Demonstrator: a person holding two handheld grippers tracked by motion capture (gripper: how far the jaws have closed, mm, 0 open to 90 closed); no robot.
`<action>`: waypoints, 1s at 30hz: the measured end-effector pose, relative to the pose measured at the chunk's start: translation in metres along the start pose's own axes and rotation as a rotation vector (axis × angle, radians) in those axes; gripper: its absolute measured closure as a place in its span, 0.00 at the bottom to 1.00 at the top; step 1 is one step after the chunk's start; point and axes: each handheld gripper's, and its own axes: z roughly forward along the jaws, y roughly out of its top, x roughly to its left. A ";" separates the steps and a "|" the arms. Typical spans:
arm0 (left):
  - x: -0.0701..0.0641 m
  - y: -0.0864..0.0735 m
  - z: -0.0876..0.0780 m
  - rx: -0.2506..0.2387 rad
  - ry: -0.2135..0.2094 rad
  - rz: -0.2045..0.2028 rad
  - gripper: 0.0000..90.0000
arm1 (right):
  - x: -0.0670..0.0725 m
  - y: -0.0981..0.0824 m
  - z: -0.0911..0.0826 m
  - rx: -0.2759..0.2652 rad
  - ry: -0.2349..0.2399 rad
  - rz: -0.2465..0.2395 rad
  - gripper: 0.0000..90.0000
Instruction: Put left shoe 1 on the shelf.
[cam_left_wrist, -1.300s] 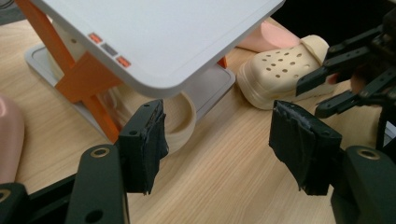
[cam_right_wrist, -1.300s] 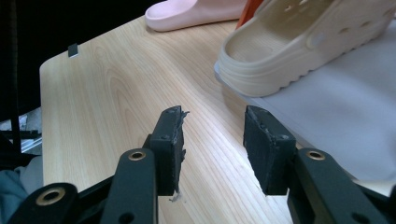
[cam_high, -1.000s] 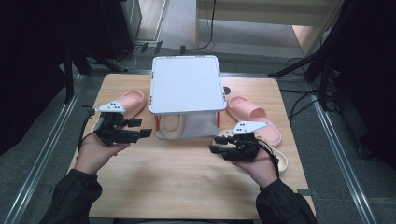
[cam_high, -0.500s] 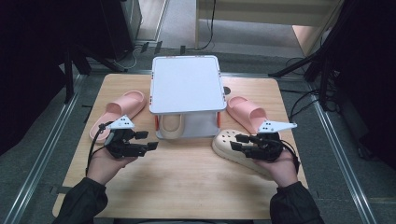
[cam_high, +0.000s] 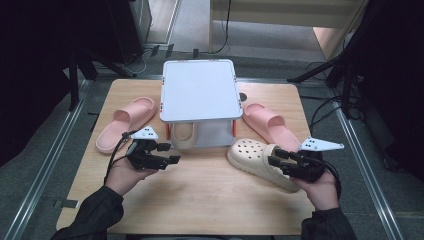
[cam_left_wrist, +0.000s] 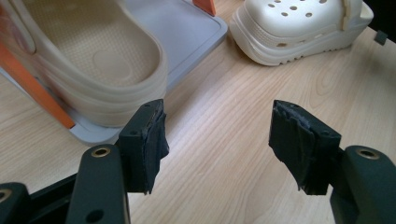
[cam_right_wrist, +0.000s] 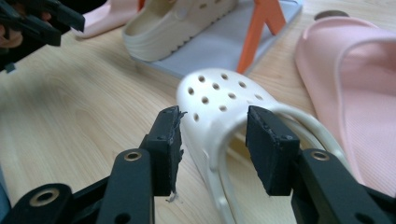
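Here, a cream clog (cam_high: 261, 162) lies on the wooden table (cam_high: 200, 200), near right, its long axis running from the far left toe to the near right heel. The right gripper (cam_high: 280, 161) sits at the heel end, jaws straddling the clog's upper; whether they pinch it I cannot tell. The left gripper (cam_high: 167, 153), jaws wide and empty, is well apart, near the grey rack (cam_high: 199, 90).
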 end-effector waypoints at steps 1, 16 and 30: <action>0.000 0.001 0.001 0.001 -0.007 -0.003 0.41 | 0.000 -0.002 -0.001 0.003 -0.006 0.006 0.62; -0.002 0.007 0.008 0.004 -0.017 0.012 0.42 | -0.007 -0.012 0.036 0.146 0.020 0.039 0.71; -0.001 0.004 0.004 -0.001 -0.006 -0.006 0.43 | 0.001 0.005 0.041 0.165 0.085 0.087 0.86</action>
